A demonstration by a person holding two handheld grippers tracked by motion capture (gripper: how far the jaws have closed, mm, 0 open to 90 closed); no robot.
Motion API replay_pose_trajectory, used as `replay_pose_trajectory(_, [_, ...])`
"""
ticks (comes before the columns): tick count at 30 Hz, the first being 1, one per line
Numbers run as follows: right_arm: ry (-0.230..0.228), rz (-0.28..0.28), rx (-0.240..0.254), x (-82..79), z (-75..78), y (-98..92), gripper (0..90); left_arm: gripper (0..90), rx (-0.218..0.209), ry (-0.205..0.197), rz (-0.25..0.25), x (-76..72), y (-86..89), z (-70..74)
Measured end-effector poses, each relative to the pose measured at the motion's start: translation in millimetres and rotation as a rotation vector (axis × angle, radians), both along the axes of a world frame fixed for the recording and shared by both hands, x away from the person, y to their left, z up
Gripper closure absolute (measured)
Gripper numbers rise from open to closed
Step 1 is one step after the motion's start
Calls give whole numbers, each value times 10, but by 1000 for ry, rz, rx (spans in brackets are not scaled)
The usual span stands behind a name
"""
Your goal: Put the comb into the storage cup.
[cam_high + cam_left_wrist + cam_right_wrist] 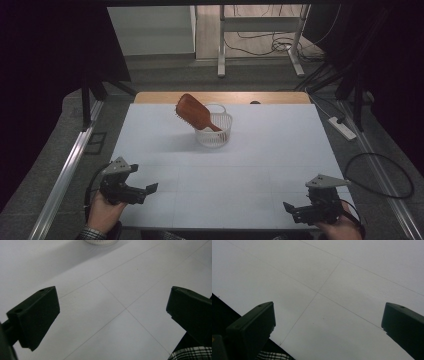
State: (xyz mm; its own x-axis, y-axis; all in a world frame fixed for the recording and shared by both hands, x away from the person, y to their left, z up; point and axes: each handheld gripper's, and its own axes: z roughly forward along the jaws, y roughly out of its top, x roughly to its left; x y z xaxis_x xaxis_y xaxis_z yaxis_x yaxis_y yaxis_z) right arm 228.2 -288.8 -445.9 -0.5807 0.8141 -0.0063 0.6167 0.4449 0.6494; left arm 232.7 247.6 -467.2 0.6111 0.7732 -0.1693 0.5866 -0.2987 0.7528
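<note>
Because both hands rest at the near edge of the table (pixel 165 150), one at each corner, the work at this moment looks either not begun or just finished; I judge it concerns the hairbrush (pixel 194 112) and the basket (pixel 218 133) at the far middle of the white top. The brush stands handle-down in the small white basket, its wooden paddle head leaning out over the rim toward the left and rear, bristles facing down and left. It probably leans that way because the basket is too shallow to hold it upright, so the rim props the handle and the heavy head hangs outside.

The left gripper (pixel 148 191) sits low over the near left corner, pointing inward, its jaws spread wide with nothing between them; in the left gripper view (pixel 112 312) bare table shows between the two black jaws, and the foot of the basket (pixel 101 242) is just visible at the top edge. The right gripper (pixel 292 210) mirrors it at the near right corner, jaws likewise wide apart over bare table, as the right gripper view (pixel 328 322) confirms. Both are well apart from the basket, a resting pose that keeps the middle free for a reach toward the brush.
</note>
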Motion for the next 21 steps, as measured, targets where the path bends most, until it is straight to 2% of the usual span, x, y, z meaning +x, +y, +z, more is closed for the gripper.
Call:
replay_pose_trajectory(7, [-1,-3,-1,-1,0,0,0,0,20,11,-1,-65,8,-16])
replay_pose_trajectory(17, [-1,-4,-4,-1,0,2,0,0,24,10,10,-143,22,-21])
replay_pose_trajectory(21, [-2,-5,-6,-1,1,3,0,0,42,12,8,-164,12,-17])
